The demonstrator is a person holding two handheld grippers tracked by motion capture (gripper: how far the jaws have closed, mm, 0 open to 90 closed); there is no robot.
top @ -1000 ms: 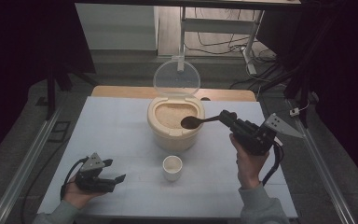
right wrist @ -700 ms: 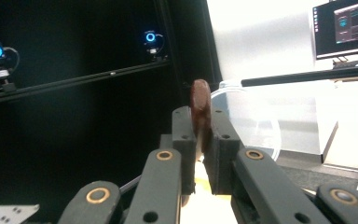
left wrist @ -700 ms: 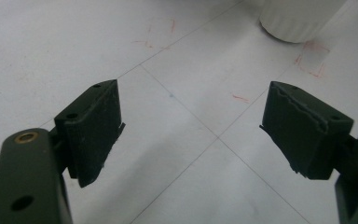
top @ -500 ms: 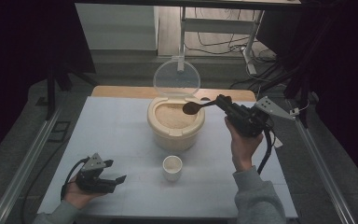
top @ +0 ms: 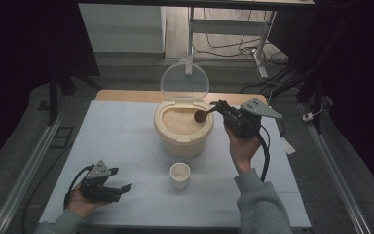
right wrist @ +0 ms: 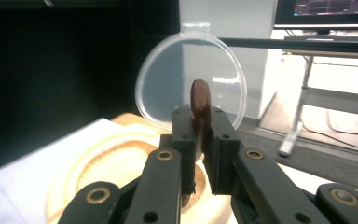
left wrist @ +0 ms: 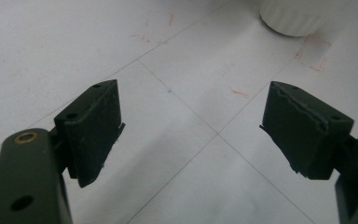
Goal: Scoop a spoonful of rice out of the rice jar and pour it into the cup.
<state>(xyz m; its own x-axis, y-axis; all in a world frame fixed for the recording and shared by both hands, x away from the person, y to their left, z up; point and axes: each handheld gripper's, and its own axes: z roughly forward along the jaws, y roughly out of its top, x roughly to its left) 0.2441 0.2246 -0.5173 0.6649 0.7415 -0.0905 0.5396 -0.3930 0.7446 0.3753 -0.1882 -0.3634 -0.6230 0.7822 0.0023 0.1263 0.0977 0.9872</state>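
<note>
Left hand [top: 80, 202]: lying low at the near left of the high view, palm cradling the left gripper [top: 121, 187], which is pointing level toward the right. Its jaws are standing wide apart with nothing between them, as the left gripper view is showing.

Right hand [top: 241, 148]: reaching forward and raised, forearm in a grey sleeve [top: 260, 207] coming in from the bottom edge. The right gripper [top: 219, 108] is pointing left and slightly away from the person, grey plate on top, cable trailing down beside the wrist. Its jaws are clamping tight on a spoon [right wrist: 200, 100].
</note>
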